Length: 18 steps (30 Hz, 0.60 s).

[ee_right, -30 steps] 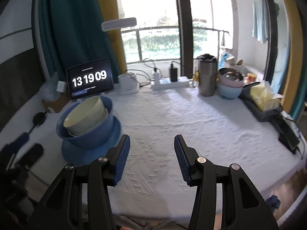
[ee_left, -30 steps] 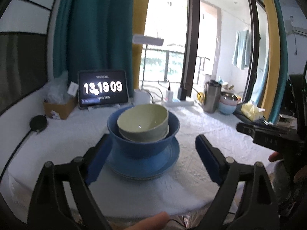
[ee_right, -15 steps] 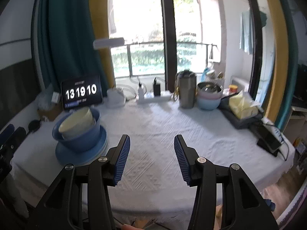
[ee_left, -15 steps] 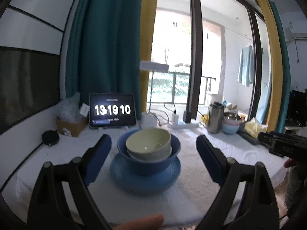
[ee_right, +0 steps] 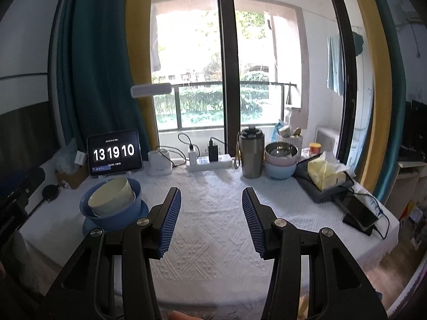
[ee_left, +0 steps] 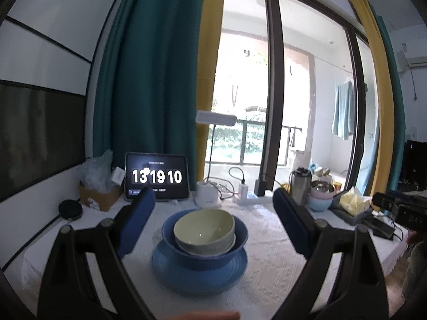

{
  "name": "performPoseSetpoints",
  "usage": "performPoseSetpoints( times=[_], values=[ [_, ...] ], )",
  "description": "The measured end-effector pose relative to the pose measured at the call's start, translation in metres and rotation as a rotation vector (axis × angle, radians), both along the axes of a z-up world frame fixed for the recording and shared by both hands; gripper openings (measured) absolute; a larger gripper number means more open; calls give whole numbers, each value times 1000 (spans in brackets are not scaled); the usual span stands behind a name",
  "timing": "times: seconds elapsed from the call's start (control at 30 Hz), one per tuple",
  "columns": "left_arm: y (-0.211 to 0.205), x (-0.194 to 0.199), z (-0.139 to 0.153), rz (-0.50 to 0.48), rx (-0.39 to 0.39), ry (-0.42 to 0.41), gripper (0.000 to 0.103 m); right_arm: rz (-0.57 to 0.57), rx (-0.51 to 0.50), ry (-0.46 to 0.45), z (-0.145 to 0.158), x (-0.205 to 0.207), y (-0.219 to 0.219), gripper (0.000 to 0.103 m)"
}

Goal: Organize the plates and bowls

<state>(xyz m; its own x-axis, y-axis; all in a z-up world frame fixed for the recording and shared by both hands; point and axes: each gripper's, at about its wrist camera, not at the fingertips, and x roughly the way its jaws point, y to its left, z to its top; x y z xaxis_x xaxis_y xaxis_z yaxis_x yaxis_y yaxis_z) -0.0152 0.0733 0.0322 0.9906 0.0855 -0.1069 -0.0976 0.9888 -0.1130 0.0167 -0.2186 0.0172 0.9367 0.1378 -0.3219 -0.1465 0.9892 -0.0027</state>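
Ahead of the wide-spread left gripper (ee_left: 213,221), a pale green ceramic bowl (ee_left: 205,231) nests tilted in a deep blue bowl (ee_left: 186,253) on a blue plate (ee_left: 200,277); the right gripper (ee_right: 210,222) is spread, empty.

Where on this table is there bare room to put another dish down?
The widest bare cloth lies mid-table, between the blue stack and the grey tray with tissues. The back edge is crowded: tablet clock, power strip, steel tumbler, stacked bowls.

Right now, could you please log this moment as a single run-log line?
left gripper: open, empty | right gripper: open, empty | pale green ceramic bowl nested in deep blue bowl on blue plate
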Motion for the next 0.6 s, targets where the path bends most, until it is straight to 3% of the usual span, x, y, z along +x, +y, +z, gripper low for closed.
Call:
performPoseSetpoints(
  times=[0.2, 0.6],
  values=[
    [1, 0, 7, 2, 0, -33, 91, 7, 7, -19, 9, 1, -1, 51],
    [2, 1, 4, -12, -10, -12, 91, 18, 1, -31, 13, 3, 4, 51]
  ],
)
